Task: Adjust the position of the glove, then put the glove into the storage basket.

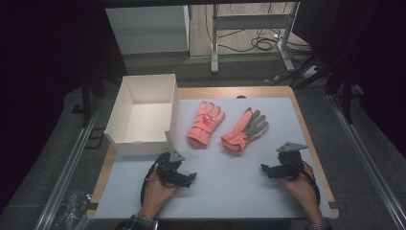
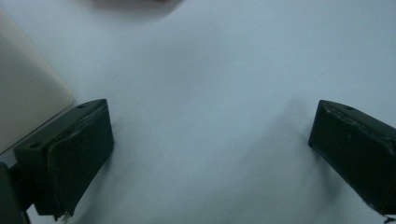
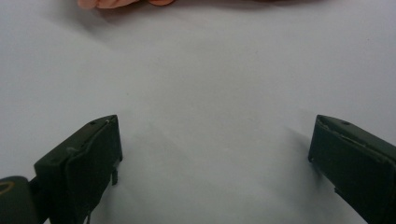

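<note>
**Inspector:** Report jaw status, both units.

**Operator:** My left gripper (image 1: 184, 176) rests low over the white mat (image 1: 230, 177), just in front of the near corner of the white box (image 1: 143, 112). Its jaws stand spread wide, with bare mat between them. My right gripper (image 1: 273, 168) sits near the right side of the mat. Its jaws are likewise spread, with nothing between them.

**Inspector:** Location of the work items?

**Operator:** Two pink gloves lie flat on the mat beyond both grippers. The left glove (image 1: 206, 123) lies just beside the box, fingers pointing away from me. The right glove (image 1: 245, 130) shows a grey palm and lies tilted, fingers up and to the right. The gloves lie close together but apart. Neither gripper touches a glove.
</note>
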The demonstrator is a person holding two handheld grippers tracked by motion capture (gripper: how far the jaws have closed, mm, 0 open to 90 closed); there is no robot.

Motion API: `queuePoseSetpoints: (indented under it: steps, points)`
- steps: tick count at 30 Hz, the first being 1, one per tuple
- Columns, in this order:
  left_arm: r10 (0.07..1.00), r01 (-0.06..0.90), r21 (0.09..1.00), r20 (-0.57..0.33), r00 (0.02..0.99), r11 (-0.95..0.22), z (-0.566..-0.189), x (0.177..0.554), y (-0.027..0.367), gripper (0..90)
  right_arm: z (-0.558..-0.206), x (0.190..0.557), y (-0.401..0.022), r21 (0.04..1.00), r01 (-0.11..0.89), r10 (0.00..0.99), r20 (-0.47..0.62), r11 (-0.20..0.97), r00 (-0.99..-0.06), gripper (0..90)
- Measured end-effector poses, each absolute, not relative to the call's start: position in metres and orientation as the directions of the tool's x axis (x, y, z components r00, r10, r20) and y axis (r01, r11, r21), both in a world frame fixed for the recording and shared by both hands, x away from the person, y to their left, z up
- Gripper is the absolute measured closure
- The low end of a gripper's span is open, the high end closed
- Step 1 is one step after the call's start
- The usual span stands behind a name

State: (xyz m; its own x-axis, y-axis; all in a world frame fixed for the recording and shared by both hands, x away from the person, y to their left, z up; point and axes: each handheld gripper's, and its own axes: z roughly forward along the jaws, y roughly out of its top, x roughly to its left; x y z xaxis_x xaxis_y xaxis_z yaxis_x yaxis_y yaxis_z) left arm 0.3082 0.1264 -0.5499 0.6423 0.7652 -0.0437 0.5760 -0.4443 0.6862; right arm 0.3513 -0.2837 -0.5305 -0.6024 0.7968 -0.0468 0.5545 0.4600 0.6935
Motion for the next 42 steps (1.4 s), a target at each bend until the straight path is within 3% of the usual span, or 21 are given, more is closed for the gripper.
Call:
queuePoseSetpoints:
  steps: [21,37,42]
  points:
    - [0.763,0.575,0.683,-0.041,0.645,-0.450,-0.550,0.308,0.127,0.0,-0.530,0.351,-0.284,0.692,0.557,0.797,-0.045,0.460,-0.602,3.8]
    - [0.763,0.573,0.684,-0.039,0.646,-0.451,-0.550,0.308,0.127,0.0,-0.508,0.368,-0.274,0.711,0.551,0.798,-0.025,0.438,-0.602,11.9]
    - [0.763,0.573,0.684,-0.039,0.646,-0.450,-0.550,0.308,0.127,0.0,-0.497,0.383,-0.267,0.716,0.553,0.798,-0.010,0.426,-0.603,18.1]
